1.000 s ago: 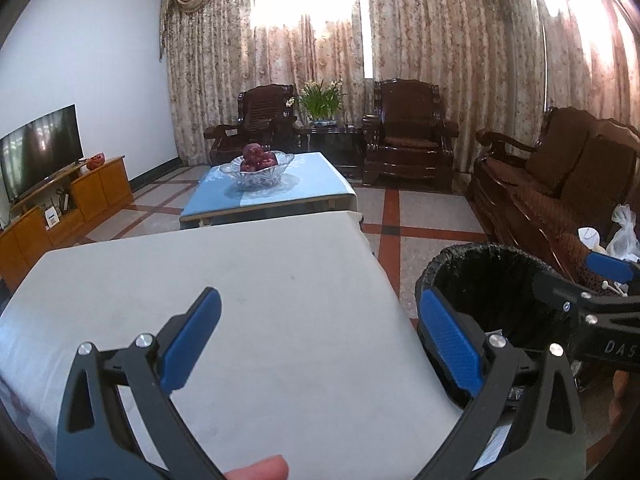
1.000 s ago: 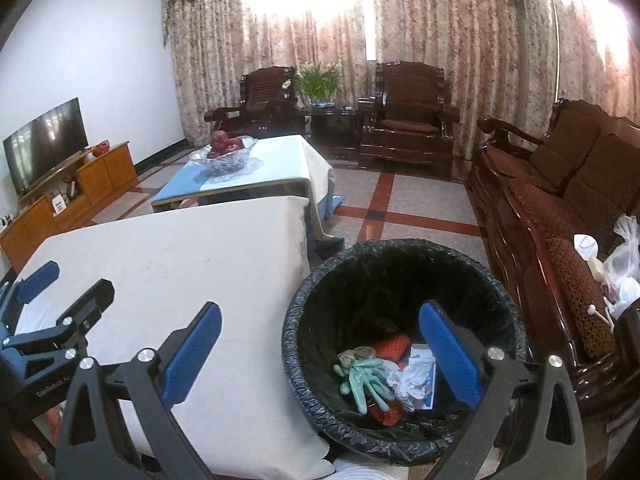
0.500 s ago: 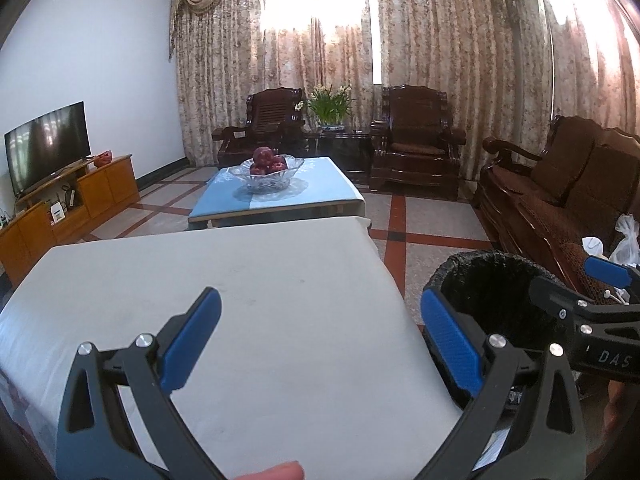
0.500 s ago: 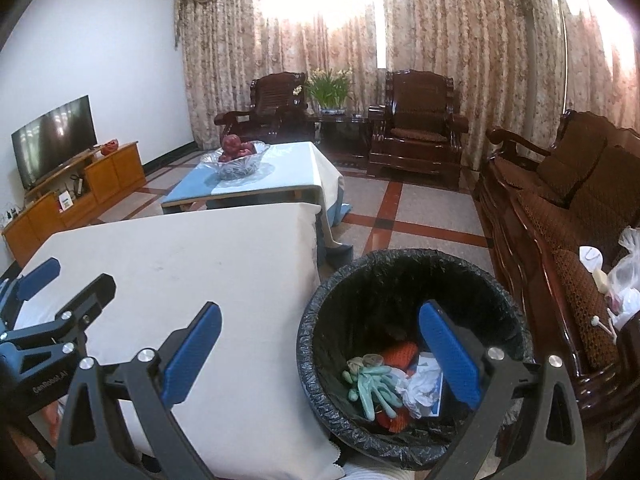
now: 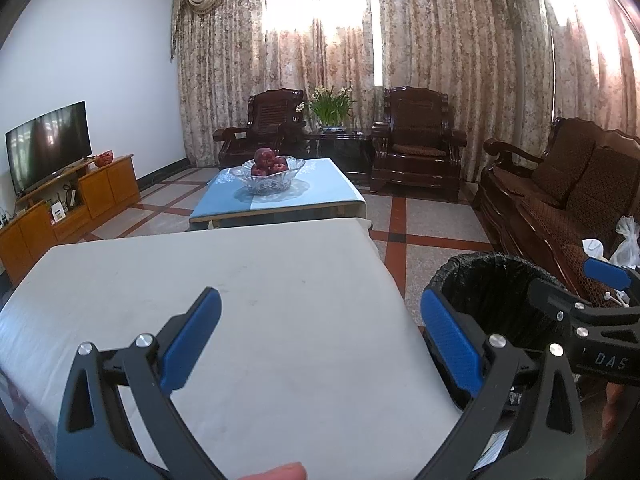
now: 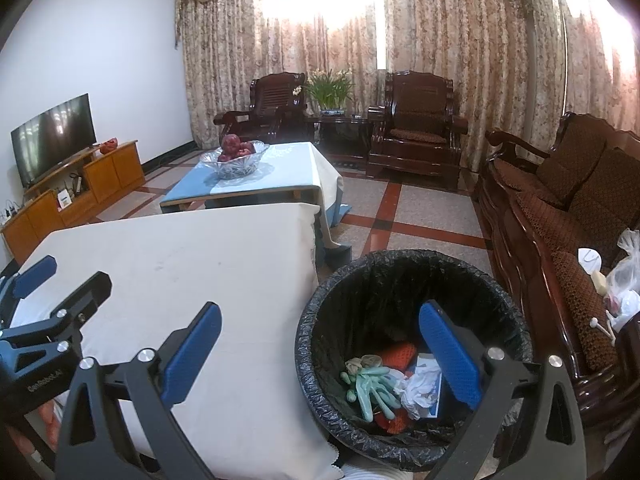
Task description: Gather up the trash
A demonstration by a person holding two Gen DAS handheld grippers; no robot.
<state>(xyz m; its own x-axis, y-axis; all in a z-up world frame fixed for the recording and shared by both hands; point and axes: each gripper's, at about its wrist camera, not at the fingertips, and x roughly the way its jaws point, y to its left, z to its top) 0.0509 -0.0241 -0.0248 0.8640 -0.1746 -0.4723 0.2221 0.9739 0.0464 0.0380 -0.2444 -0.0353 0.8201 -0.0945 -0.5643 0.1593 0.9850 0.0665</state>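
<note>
The left gripper (image 5: 320, 344) is held with its blue-padded fingers spread wide apart and nothing between them, above the cloth-covered table (image 5: 224, 280) whose pale surface fills the space ahead of and below it. To the right of this gripper, beside the table's edge, the black-lined trash bin (image 5: 492, 292) is seen, partly hidden behind the right finger. The right gripper (image 6: 320, 350) is likewise held wide apart and grips nothing; its left finger lies over the table's cloth, while its right finger reaches over the bin's opening. Below and between its fingers, at the bottom of the bin, the collected trash is seen: a pale green rubber glove (image 6: 372, 388), crumpled white paper (image 6: 418, 388) just to the right of the glove, and an orange-red item (image 6: 398, 354) behind them, whose nature cannot be told. Further ahead of both grippers, a blue-covered coffee table (image 5: 280, 200) is seen, with a glass bowl of red fruit (image 5: 269, 174) set on it. To the far right of the right gripper, a dark wooden sofa (image 6: 560, 216) is seen, on which plastic bags (image 6: 624, 280) are lying.
</note>
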